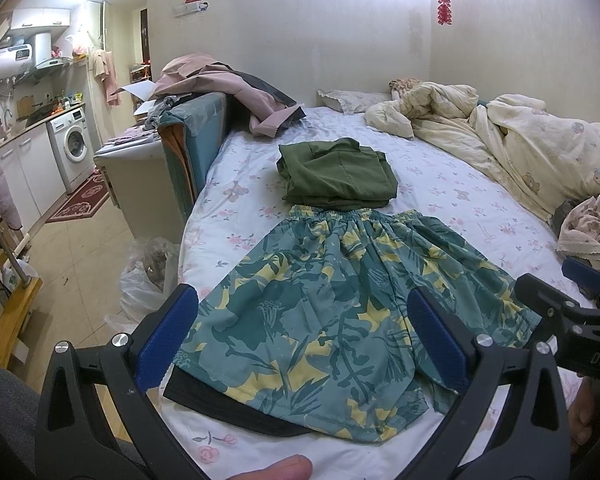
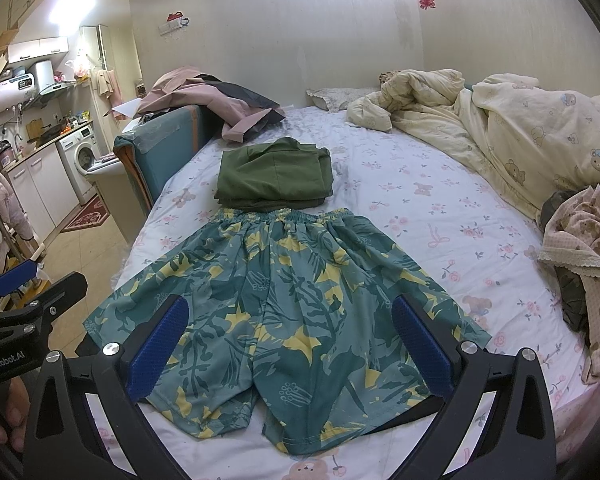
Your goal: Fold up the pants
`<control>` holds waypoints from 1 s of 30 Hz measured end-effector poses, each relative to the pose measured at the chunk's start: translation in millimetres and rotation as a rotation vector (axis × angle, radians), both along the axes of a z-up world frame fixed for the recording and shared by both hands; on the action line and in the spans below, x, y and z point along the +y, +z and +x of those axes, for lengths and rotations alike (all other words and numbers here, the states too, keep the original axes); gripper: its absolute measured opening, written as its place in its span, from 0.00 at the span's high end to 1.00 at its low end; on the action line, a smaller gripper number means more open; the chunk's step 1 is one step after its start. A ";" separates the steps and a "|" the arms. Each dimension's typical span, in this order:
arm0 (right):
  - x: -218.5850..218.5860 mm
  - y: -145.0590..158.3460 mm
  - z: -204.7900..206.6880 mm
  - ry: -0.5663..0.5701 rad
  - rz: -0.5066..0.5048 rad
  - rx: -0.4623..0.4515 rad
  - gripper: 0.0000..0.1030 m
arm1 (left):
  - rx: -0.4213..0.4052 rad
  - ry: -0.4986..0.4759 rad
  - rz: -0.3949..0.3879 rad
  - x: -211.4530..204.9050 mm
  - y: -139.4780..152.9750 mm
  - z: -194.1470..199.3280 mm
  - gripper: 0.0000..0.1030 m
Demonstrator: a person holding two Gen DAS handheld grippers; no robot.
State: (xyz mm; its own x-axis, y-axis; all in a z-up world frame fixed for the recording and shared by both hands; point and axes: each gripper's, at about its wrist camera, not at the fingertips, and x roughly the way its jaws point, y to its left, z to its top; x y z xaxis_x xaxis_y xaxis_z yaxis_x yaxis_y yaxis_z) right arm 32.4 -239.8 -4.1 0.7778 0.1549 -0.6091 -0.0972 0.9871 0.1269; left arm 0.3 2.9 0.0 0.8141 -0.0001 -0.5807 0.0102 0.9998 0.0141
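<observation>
Teal shorts with a yellow leaf print (image 1: 332,304) lie flat on the bed, waistband far, leg hems near; they also show in the right wrist view (image 2: 284,312). A black garment (image 1: 220,404) lies partly under the near left hem. My left gripper (image 1: 304,340) is open and empty above the left leg. My right gripper (image 2: 290,344) is open and empty above the middle of the shorts, and it shows at the right edge of the left wrist view (image 1: 580,312). The left gripper shows at the left edge of the right wrist view (image 2: 24,300).
A folded dark green garment (image 1: 336,176) lies just beyond the waistband. A cream duvet (image 1: 520,140) is bunched on the right, with a crumpled patterned cloth (image 2: 584,264) near the right edge. The bed's left edge (image 1: 196,220) drops to the floor, with a plastic bag (image 1: 148,280).
</observation>
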 end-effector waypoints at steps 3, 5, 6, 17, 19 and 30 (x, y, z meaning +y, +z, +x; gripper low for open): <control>-0.9 0.0 0.5 -0.002 0.001 0.001 0.00 | 0.000 0.001 0.000 0.0 -0.1 -0.1 0.00; -0.4 -0.1 0.4 -0.002 0.001 0.000 0.00 | 0.000 0.001 0.000 -0.1 -0.1 -0.2 0.00; -0.2 -0.2 0.4 -0.003 0.001 0.000 0.00 | 0.000 0.002 0.000 0.3 0.1 -0.2 0.00; 0.2 -1.2 0.5 -0.002 0.001 0.001 0.00 | -0.001 0.001 0.000 -0.2 -0.1 -0.1 0.00; 0.0 -1.6 0.5 -0.002 0.001 0.002 0.00 | -0.001 0.001 0.000 -0.1 -0.1 -0.2 0.00; 0.1 -1.2 0.4 -0.001 0.002 0.002 0.00 | 0.001 0.002 0.000 0.1 -0.1 -0.2 0.00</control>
